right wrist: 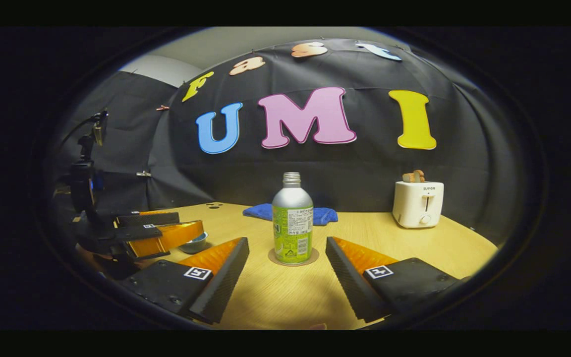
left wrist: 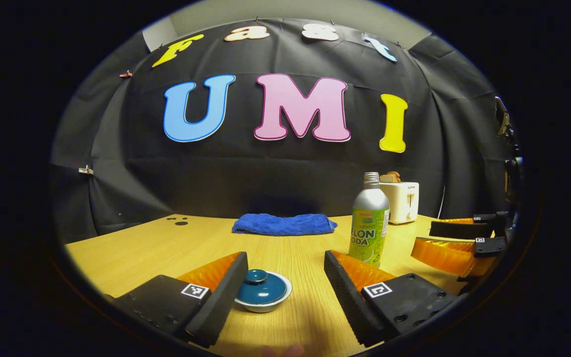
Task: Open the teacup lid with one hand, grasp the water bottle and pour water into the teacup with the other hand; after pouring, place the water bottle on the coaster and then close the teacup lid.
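Observation:
The teacup [left wrist: 262,292] is white with a dark blue lid [left wrist: 261,286] resting on it. It stands on the table between the fingers of my open left gripper [left wrist: 285,255], close to the left-hand finger. The silver and green water bottle [right wrist: 292,223], with no cap on its neck, stands upright on a round coaster [right wrist: 310,259]. My right gripper [right wrist: 286,242] is open and faces it, with the bottle in line with the gap and touching neither finger. Seen from the left gripper view, the bottle [left wrist: 370,223] has the right gripper [left wrist: 422,239] to its right. The left gripper [right wrist: 190,225] partly hides the teacup [right wrist: 195,244].
A folded blue cloth [left wrist: 283,224] lies at the back of the wooden table [left wrist: 295,322]. A white toaster [right wrist: 418,203] holding toast stands at the back right. A dark camera stand [right wrist: 85,168] rises at the far left.

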`<action>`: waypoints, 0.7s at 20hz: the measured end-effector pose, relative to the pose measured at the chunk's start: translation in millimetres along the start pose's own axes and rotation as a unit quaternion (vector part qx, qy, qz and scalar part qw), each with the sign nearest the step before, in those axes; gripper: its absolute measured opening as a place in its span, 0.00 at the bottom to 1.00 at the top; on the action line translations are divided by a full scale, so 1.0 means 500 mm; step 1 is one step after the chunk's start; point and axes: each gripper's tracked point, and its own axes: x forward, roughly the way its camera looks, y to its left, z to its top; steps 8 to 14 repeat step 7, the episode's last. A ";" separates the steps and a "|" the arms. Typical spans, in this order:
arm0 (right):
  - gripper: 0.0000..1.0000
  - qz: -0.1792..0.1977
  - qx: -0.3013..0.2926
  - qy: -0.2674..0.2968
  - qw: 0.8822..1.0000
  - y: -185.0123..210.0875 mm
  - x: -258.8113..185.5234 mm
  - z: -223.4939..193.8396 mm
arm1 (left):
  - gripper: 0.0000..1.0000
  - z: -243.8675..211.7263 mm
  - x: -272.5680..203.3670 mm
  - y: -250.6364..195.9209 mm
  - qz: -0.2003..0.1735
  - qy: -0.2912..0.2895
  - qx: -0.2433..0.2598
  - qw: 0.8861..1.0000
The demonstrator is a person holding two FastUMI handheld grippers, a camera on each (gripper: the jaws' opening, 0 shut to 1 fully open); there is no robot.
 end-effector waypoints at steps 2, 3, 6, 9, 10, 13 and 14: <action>0.96 0.000 0.000 0.000 1.000 0.001 -0.001 0.000 | 0.98 0.000 -0.001 0.001 0.000 0.000 0.000 1.000; 0.96 0.000 0.000 0.000 1.000 0.000 0.000 0.000 | 0.98 0.000 0.000 0.001 0.000 0.000 0.000 1.000; 0.96 0.000 0.000 0.000 1.000 0.001 0.000 -0.001 | 0.98 0.000 0.000 0.001 0.000 0.000 0.000 1.000; 0.96 0.000 0.000 0.000 1.000 0.001 -0.001 0.000 | 0.98 0.000 -0.001 0.001 0.000 0.000 0.000 1.000; 0.96 0.000 0.000 0.000 1.000 0.001 -0.001 0.000 | 0.98 0.000 -0.001 0.001 0.000 0.000 0.000 1.000; 0.96 0.000 0.000 0.000 1.000 0.001 -0.001 0.000 | 0.98 0.000 -0.001 0.001 0.000 0.000 0.000 1.000; 0.96 0.000 0.000 0.000 1.000 0.001 -0.001 0.000 | 0.98 0.000 -0.001 0.001 0.000 0.000 0.000 1.000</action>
